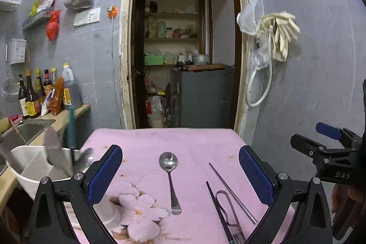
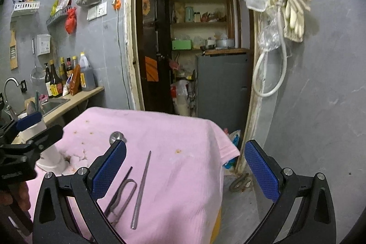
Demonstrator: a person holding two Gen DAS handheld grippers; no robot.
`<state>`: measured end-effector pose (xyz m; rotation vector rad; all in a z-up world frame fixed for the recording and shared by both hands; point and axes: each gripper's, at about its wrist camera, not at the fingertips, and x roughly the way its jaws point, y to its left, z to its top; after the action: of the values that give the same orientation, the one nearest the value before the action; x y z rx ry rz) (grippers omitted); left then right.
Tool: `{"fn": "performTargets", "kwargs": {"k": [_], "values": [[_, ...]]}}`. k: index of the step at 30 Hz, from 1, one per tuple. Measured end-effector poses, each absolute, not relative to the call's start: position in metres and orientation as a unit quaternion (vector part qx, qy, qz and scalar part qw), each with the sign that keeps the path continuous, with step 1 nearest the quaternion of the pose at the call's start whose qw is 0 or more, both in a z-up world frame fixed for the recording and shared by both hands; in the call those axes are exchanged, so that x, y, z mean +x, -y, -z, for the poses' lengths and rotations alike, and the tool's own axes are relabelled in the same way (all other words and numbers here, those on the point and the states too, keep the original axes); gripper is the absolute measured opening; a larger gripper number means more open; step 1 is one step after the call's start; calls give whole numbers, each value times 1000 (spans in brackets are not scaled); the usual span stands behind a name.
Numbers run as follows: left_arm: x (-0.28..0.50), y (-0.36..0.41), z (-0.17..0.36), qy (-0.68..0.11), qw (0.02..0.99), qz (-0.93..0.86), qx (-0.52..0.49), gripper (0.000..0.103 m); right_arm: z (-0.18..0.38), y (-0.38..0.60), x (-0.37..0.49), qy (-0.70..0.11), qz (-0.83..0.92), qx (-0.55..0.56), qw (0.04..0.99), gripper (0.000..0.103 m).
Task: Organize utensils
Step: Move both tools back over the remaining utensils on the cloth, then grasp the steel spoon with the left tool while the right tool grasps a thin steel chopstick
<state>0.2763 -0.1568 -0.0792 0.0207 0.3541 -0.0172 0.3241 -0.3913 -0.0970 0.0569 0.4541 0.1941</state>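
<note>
A steel spoon (image 1: 170, 177) lies on the pink cloth (image 1: 160, 141), between the fingers of my open left gripper (image 1: 180, 175), untouched. To its right lie two metal chopsticks (image 1: 231, 191) and a looped metal utensil (image 1: 228, 209). A white utensil holder (image 1: 34, 166) with several utensils in it stands at the cloth's left edge. My right gripper (image 2: 185, 169) is open and empty above the chopsticks (image 2: 141, 189) and the looped utensil (image 2: 124, 193). The spoon's bowl (image 2: 116, 136) peeks out behind its left finger. Each wrist view shows the other gripper: the right gripper (image 1: 313, 138) and the left gripper (image 2: 36, 127).
A sink (image 1: 29, 129) and a counter with several sauce bottles (image 1: 43, 93) are at the left. A doorway with a grey cabinet (image 1: 201, 95) is behind the table. Gloves and a hose (image 2: 281, 38) hang on the right wall. The cloth's right edge (image 2: 224, 152) drops to the floor.
</note>
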Motion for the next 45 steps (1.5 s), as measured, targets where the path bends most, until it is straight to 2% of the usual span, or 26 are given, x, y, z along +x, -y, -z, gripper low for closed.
{"fn": "performTargets", "kwargs": {"k": [3, 5, 7, 9, 11, 20, 26, 34, 36, 38, 39, 40, 41, 45], "values": [[299, 161, 88, -197, 980, 2, 16, 103, 110, 391, 343, -246, -112, 33, 962, 100], [316, 160, 95, -215, 976, -3, 16, 103, 121, 385, 358, -267, -123, 30, 955, 96], [335, 156, 103, -239, 971, -4, 7, 103, 132, 378, 373, -287, -136, 29, 948, 81], [351, 150, 112, -260, 966, -1, -8, 102, 141, 370, 384, -301, -148, 29, 942, 73], [367, 145, 123, -282, 959, -3, -13, 98, 148, 361, 392, -313, -160, 25, 936, 57], [426, 117, 164, -352, 934, -15, -51, 73, 189, 307, 426, -385, -237, 8, 892, 23], [450, 98, 182, -400, 910, -16, -109, 57, 205, 282, 433, -436, -235, -7, 869, 13], [469, 102, 185, -410, 906, 7, -104, 52, 205, 263, 429, -468, -181, -24, 865, 12], [472, 103, 185, -411, 906, 14, -104, 45, 204, 261, 431, -474, -171, -27, 863, 12], [476, 104, 184, -412, 905, 16, -101, 26, 203, 261, 435, -481, -165, -27, 861, 5], [476, 104, 184, -412, 906, 14, -97, 22, 203, 263, 439, -483, -166, -19, 860, 5], [476, 105, 184, -413, 906, 13, -95, 12, 203, 266, 440, -485, -171, 0, 858, 4], [476, 106, 184, -415, 905, 18, -94, 8, 204, 271, 444, -486, -176, 16, 856, 4], [468, 113, 179, -414, 906, 26, -83, 8, 205, 305, 434, -467, -199, 109, 855, 4]]}}
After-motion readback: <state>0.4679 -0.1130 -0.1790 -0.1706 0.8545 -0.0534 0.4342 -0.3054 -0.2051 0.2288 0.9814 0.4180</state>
